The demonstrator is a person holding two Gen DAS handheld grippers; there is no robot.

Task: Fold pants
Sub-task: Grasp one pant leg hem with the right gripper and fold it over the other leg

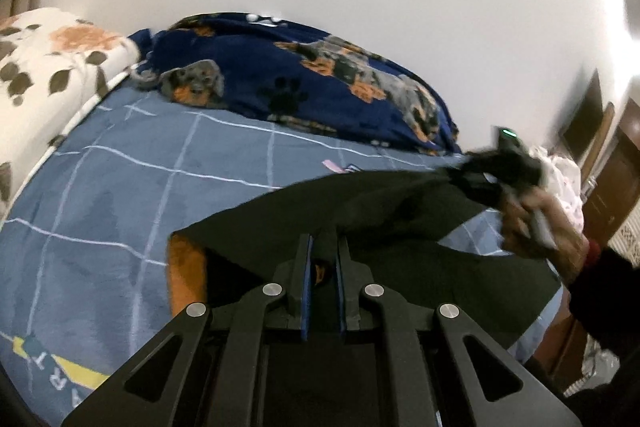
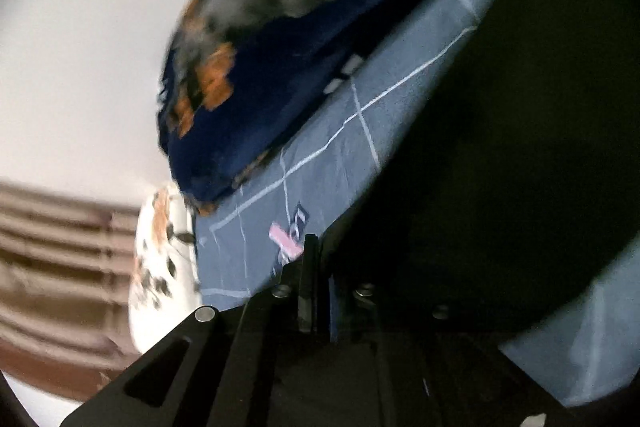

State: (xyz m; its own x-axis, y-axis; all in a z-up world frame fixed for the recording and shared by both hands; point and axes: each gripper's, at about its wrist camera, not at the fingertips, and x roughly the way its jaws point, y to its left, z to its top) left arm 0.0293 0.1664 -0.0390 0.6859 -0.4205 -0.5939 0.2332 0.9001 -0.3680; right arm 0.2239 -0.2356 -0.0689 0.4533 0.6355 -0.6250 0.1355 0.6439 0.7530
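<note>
The black pants [image 1: 360,211] hang stretched above the blue checked bed sheet [image 1: 120,187]; an orange lining shows at their near left edge. My left gripper [image 1: 323,247] is shut on the near edge of the pants. My right gripper [image 1: 486,181] is held in a hand at the right and is shut on the far end of the pants, lifted off the bed. In the right wrist view the picture is blurred; the pants [image 2: 500,147] fill the right side and cover the right finger of my right gripper [image 2: 320,255].
A dark blue dog-print blanket [image 1: 304,75] is heaped at the far side of the bed. A white floral pillow [image 1: 44,67] lies far left. A white wall rises behind. Brown furniture [image 1: 616,187] stands at the right.
</note>
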